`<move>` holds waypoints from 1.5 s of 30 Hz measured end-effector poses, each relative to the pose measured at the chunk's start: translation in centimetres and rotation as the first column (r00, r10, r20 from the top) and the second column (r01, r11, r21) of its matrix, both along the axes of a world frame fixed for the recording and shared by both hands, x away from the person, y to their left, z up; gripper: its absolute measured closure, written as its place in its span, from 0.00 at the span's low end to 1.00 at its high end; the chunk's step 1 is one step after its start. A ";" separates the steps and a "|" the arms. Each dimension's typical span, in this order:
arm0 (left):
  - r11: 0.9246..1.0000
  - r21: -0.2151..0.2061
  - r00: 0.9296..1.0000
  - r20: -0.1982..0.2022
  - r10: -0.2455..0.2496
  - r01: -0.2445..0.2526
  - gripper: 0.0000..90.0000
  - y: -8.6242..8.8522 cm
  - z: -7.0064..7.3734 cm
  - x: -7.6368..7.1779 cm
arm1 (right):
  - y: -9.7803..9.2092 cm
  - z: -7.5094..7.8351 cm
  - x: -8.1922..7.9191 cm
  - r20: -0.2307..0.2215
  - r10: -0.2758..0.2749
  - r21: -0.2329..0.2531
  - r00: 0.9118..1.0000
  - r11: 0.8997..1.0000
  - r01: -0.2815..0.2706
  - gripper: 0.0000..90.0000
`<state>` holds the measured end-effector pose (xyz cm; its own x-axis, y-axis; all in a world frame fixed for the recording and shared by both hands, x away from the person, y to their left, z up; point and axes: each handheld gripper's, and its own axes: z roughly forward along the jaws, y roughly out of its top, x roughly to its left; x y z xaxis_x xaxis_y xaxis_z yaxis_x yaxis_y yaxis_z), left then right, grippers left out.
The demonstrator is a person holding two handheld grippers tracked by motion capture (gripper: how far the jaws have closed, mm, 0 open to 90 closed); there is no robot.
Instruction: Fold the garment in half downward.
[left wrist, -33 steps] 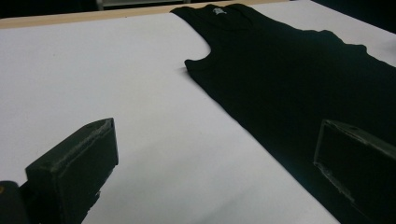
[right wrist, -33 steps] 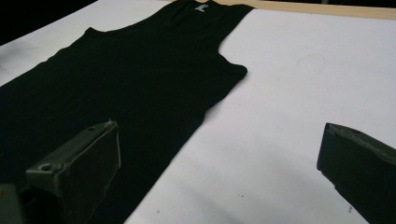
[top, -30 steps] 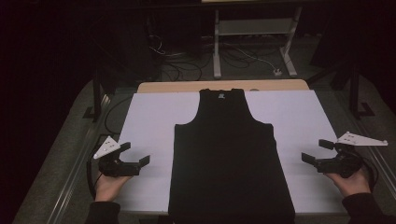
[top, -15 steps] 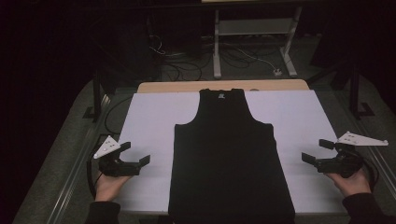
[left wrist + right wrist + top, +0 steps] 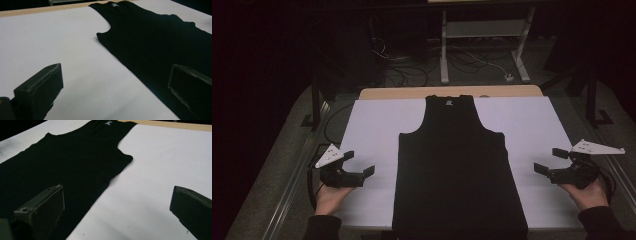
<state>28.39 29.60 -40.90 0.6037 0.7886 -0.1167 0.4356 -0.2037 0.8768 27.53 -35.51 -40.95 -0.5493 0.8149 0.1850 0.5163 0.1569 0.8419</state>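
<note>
A dim lab or recording room: a table (image 5: pixel 372 93) with a wooden far edge under a white sheet (image 5: pixel 372 130), a white metal stand (image 5: pixel 482 35) behind its far edge, cables (image 5: pixel 407 75) across the dark floor

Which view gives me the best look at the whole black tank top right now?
The high view: the black tank top lies flat on the white sheet, visible from neck label down to the table's near edge. The left gripper view shows one armhole and side edge; the right gripper view shows the opposite armhole and edge.
</note>
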 end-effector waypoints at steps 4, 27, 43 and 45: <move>1.000 -0.005 1.000 0.002 -0.004 0.004 0.00 -0.4 0.0 0.4 | 0.1 0.1 0.2 -0.003 0.002 -0.001 1.000 1.000 -0.002 0.00; 0.995 0.076 0.998 -0.002 -0.067 0.067 0.00 -2.1 1.5 1.7 | 0.7 1.3 1.6 -0.011 0.024 -0.019 1.000 1.000 -0.024 0.00; 0.991 0.097 0.995 -0.005 -0.095 0.095 0.00 -2.7 3.1 3.2 | 1.1 2.5 2.8 -0.030 0.046 -0.040 0.998 0.998 -0.047 0.00; 0.990 0.098 0.995 -0.009 -0.103 0.104 0.00 -2.8 3.4 3.5 | 1.2 2.8 3.0 -0.027 0.047 -0.046 0.999 0.998 -0.048 0.00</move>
<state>31.93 26.78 -37.46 0.6823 0.7297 -0.0445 0.4111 -0.3326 0.8487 30.58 -34.32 -38.13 -0.5833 0.7960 0.1617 0.5286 0.2209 0.8196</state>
